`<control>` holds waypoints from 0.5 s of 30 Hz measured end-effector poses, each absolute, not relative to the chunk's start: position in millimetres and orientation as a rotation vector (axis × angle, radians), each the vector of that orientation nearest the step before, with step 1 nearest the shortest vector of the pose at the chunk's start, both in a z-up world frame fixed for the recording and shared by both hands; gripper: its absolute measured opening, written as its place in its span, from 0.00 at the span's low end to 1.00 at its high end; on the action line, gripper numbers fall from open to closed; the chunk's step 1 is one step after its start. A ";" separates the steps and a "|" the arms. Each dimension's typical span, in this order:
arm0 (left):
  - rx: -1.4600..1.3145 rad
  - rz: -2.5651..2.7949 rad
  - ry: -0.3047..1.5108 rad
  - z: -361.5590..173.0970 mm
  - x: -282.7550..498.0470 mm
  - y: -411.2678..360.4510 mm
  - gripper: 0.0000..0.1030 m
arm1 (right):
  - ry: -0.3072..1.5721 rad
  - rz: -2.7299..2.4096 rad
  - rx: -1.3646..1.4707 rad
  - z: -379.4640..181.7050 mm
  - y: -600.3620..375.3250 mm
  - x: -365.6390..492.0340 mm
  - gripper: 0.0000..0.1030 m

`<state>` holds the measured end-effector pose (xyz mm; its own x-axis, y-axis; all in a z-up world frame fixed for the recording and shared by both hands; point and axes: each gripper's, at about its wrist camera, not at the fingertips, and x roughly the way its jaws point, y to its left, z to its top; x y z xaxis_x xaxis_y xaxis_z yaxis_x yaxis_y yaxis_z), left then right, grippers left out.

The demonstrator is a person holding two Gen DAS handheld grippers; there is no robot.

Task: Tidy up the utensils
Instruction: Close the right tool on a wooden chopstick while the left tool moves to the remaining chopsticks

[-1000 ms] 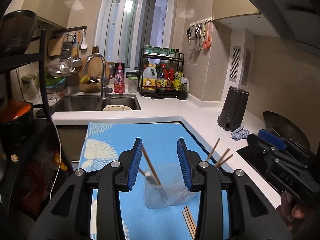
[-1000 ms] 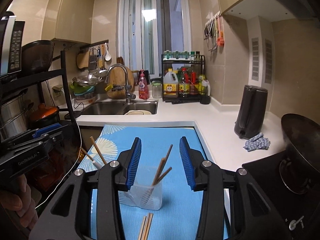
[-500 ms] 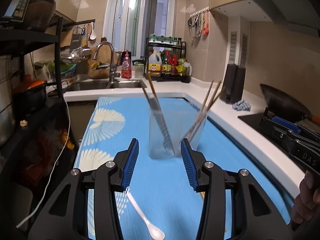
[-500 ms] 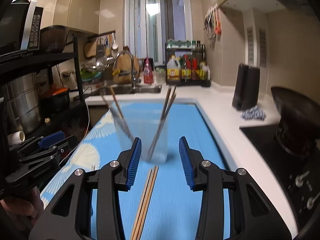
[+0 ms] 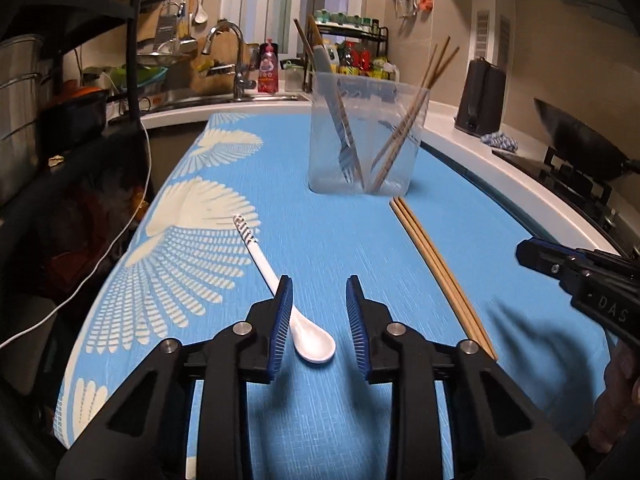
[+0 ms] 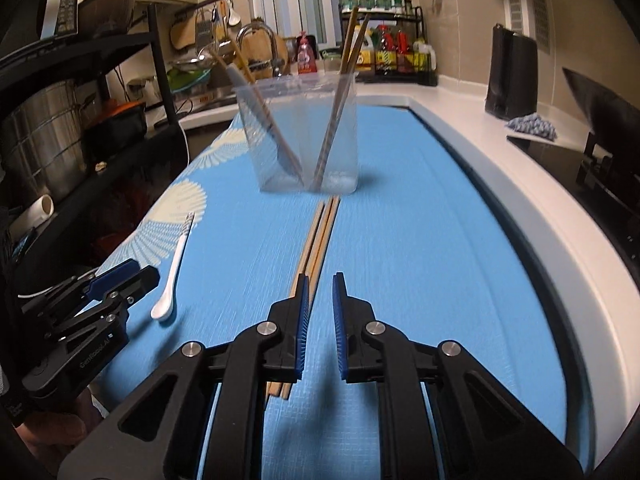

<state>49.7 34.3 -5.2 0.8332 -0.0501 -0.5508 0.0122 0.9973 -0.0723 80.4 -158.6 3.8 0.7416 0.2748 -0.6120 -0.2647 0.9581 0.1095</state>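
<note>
A clear plastic cup [image 5: 362, 136] stands on the blue mat [image 5: 320, 248] and holds a fork and several chopsticks; it also shows in the right wrist view [image 6: 304, 136]. A white ceramic spoon [image 5: 296, 316] lies on the mat, its bowl between the fingers of my open, empty left gripper [image 5: 319, 320]. Wooden chopsticks [image 5: 436, 268] lie in a bundle to the right. In the right wrist view my right gripper [image 6: 320, 320] is open and empty, low over the near end of the chopsticks [image 6: 316, 240], with the spoon [image 6: 174, 268] at its left.
A sink and tap [image 5: 228, 60] are at the back, a bottle rack [image 5: 352, 56] behind the cup. A dark shelf unit with pots [image 5: 60, 92] stands left. A black kettle [image 5: 480, 96], a cloth [image 5: 498, 140] and a wok on the stove [image 5: 580, 148] are right.
Both grippers have dropped from high above the cup to just over the mat and pulled back toward me. The spoon now lies between the left fingers, the chopsticks under the right ones.
</note>
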 end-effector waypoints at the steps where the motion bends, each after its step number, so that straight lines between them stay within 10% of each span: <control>1: -0.066 -0.039 0.587 -5.9 49.8 33.6 0.26 | 0.688 0.303 0.012 -1.3 -155.2 81.7 0.12; 15: -0.038 -0.095 0.594 -11.8 43.9 14.8 0.26 | 0.812 0.312 0.020 -36.5 -147.4 93.8 0.15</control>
